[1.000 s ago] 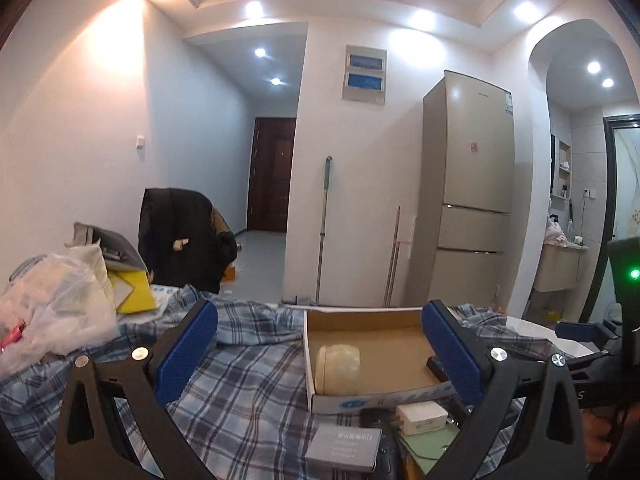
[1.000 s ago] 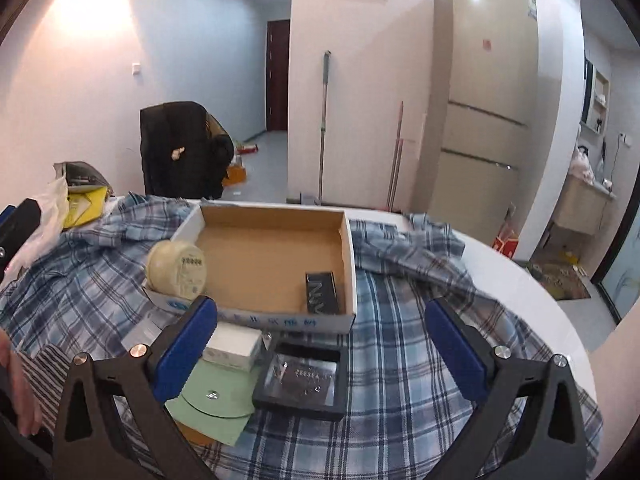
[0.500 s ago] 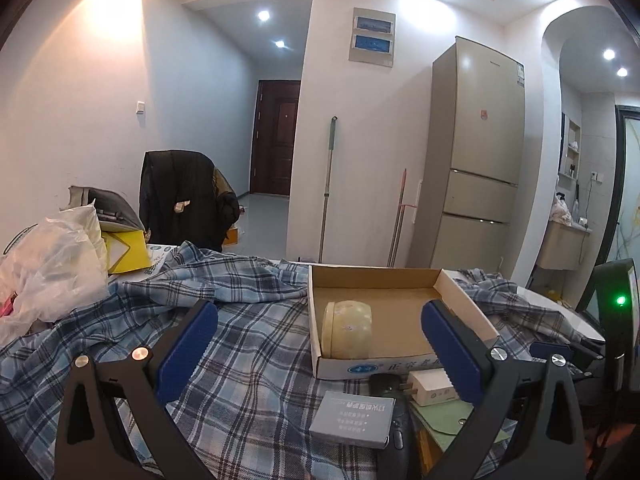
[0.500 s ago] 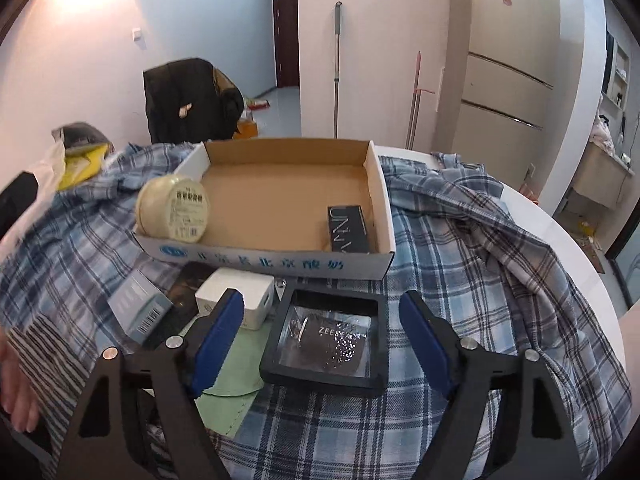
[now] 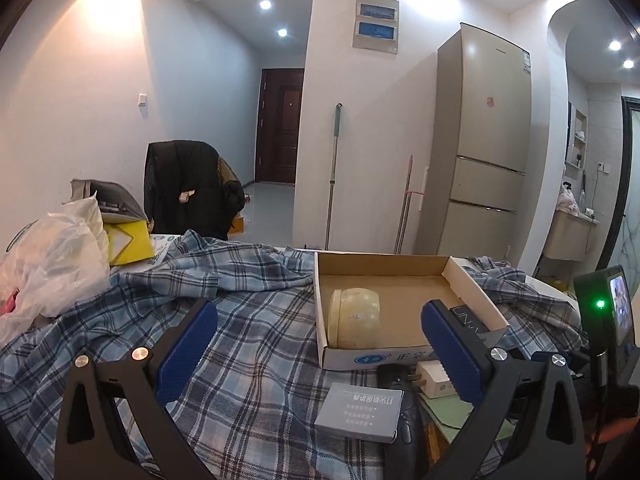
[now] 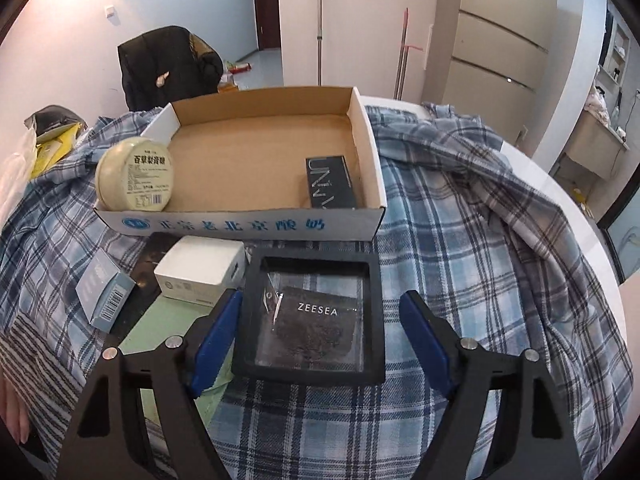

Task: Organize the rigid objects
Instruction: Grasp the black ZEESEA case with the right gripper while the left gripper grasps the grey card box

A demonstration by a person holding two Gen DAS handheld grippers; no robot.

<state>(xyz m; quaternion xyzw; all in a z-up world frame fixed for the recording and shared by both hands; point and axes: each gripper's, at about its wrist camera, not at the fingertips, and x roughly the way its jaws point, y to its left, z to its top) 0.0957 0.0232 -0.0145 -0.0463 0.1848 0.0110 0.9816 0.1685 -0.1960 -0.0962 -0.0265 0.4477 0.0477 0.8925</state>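
A black-framed ZEESEA case (image 6: 312,320) lies flat on the plaid cloth just in front of the cardboard box (image 6: 248,224). My right gripper (image 6: 320,298) hovers over it, open, with the case between its blue pads; a gap shows at the right pad. Inside the box are a round cream tin (image 6: 136,178) on its side and a black carton (image 6: 330,182). My left gripper (image 5: 319,312) stands open over the cloth with nothing between its fingers, to the left of the box (image 5: 372,358) and the tin (image 5: 354,322).
A white adapter box (image 6: 200,270), a light-blue carton (image 6: 104,296) and a green card (image 6: 160,332) lie left of the case. A plastic bag (image 5: 48,264) and a yellow item (image 5: 128,244) sit far left. A person's hand (image 6: 12,412) shows at the lower left.
The right gripper has sunk and tipped down over the black case, and its jaws have narrowed. The left gripper has dipped a little toward the table.
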